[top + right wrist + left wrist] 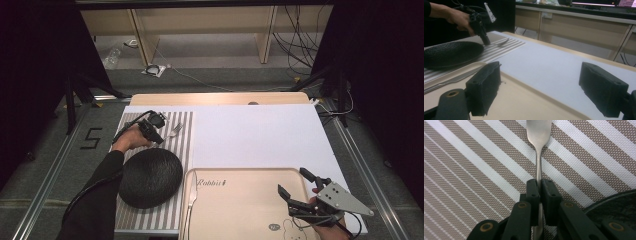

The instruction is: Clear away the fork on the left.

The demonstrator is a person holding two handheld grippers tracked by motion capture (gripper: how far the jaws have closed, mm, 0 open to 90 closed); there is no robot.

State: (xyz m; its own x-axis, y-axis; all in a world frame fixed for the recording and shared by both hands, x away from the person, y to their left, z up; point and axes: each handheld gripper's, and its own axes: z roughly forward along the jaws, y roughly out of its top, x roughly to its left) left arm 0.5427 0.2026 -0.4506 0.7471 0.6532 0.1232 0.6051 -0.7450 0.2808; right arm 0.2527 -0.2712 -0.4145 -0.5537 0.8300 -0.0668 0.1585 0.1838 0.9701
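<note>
A silver fork [538, 137] lies along the striped placemat [474, 170], and my left gripper [538, 186] is shut on its thin handle. From above, the left gripper [158, 137] sits on the placemat [182, 145] just beyond the black plate [150, 177], with the fork [175, 130] head pointing away to the right. My right gripper [292, 181] hovers open over the right side of the beige tray [240, 210], with nothing between its fingers. In the right gripper view, its pads [484, 87] stand wide apart above the tray [524, 102].
A table knife [191, 197] lies along the tray's left edge, close to the black plate. The knife [451, 80], the plate [449, 53] and the left gripper [482, 33] show across the table. A white sheet [260, 135] covers the table's middle and right.
</note>
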